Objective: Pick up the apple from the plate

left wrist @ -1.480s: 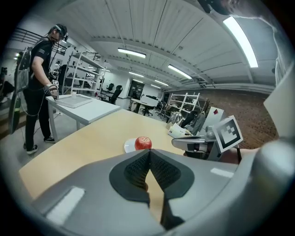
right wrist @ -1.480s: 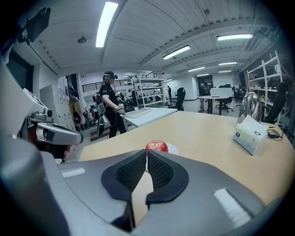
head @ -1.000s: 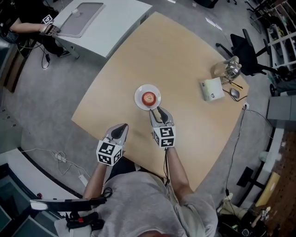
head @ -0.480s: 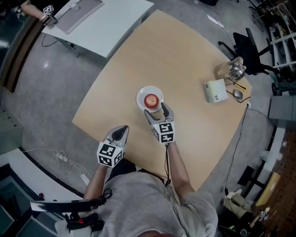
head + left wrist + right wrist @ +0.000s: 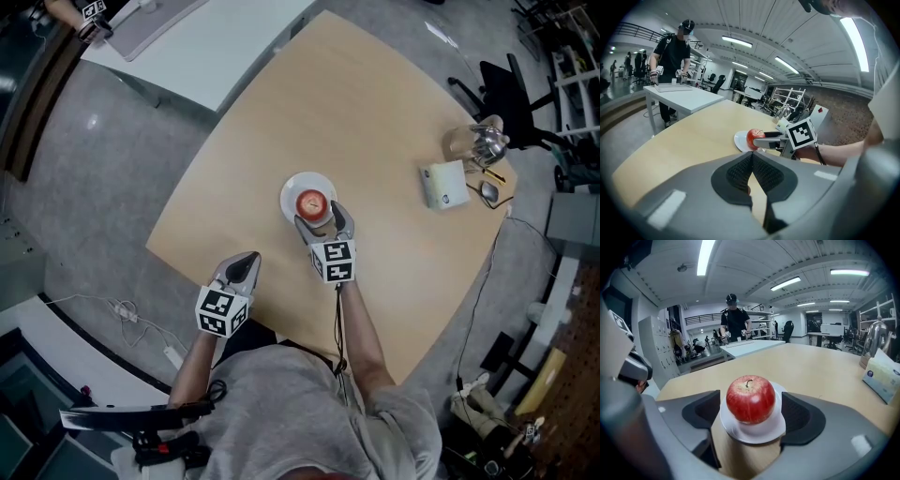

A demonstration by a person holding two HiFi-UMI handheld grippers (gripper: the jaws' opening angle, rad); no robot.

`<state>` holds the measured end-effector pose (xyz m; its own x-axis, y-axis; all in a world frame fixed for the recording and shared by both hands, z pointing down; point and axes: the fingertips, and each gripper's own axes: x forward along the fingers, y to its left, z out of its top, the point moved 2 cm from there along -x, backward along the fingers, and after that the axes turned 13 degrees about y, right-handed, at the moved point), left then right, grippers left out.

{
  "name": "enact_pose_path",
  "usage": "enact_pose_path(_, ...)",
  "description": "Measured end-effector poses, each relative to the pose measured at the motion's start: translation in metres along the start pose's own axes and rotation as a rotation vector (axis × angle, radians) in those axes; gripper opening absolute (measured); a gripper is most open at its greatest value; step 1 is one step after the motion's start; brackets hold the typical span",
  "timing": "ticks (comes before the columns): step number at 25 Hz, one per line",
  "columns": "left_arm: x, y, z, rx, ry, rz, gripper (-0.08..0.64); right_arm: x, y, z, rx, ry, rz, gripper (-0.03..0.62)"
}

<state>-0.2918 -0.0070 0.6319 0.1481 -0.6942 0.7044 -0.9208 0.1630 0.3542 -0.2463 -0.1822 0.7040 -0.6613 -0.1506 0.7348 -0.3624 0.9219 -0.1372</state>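
Right gripper (image 5: pixel 321 221), jaws just spread wide and holding nothing, straddles the apple (image 5: pixel 750 399) sitting on its white plate (image 5: pixel 754 436), pads (image 5: pixel 799 416) clear of it; approach nearly done, and next, I'd judge, close squarely, then lift.

1. The apple (image 5: pixel 750 399) is red, flecked with pale yellow.
2. The plate (image 5: pixel 754 434) is plain white.
3. The table (image 5: pixel 375 122) is light tan.
4. The right gripper (image 5: pixel 320 219) and left gripper (image 5: pixel 249 258) are grey with black pads (image 5: pixel 799 416). Their cubes carry black-and-white square markers.
5. The person's shirt (image 5: pixel 281 403) is grey.
6. The floor (image 5: pixel 84 187) is speckled grey.
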Motion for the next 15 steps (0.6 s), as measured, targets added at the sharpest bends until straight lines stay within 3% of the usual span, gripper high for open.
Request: enact_pose_path(15,0.012,0.014,0.007,0.003,0.026,-0.014,0.020,0.014,-0.001,0.002,0.010,0.007,-0.026,0.368)
